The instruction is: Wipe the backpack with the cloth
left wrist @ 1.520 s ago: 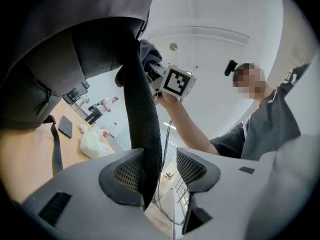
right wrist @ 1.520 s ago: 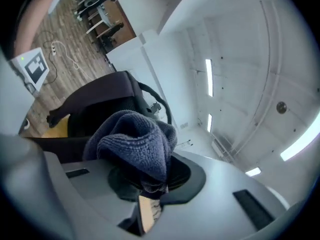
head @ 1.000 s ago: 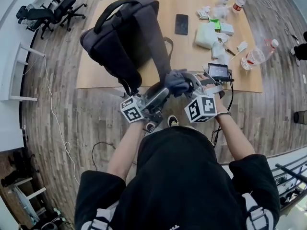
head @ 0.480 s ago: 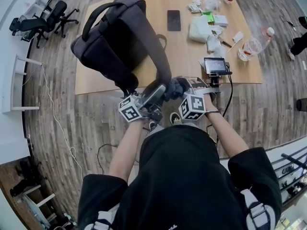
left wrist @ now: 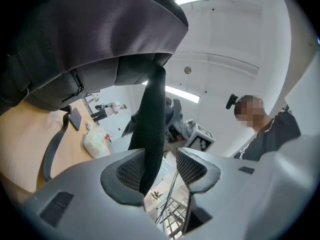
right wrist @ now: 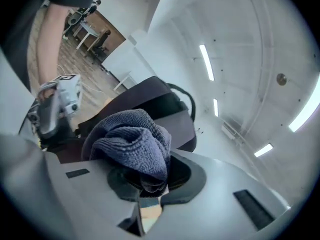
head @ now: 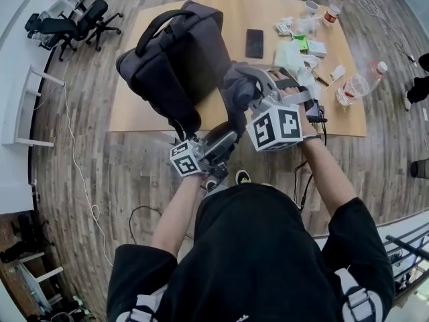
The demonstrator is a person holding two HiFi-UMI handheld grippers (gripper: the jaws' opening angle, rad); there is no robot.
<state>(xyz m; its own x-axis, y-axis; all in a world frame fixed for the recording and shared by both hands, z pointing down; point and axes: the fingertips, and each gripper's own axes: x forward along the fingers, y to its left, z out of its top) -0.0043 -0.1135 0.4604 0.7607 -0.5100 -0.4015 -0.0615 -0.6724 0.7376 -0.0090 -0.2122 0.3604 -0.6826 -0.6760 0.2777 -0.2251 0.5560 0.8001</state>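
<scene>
My right gripper (right wrist: 150,178) is clamped on the bunched cloth (right wrist: 131,136) at the right flank of the backpack (head: 171,62), which stands tilted on the table (head: 141,113) (handle end far-left, base toward me), while my left gripper (left wrist: 167,158) sits narrowly apart around its strap (left wrist: 151,129), which touches one pad.

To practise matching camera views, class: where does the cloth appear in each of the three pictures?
Head view: cloth centre, by the backpack.
Left gripper view: apparently small, mid-frame, just right of the strap.
Right gripper view: centre, between the fingers.
Shared landmark: the backpack.
</scene>
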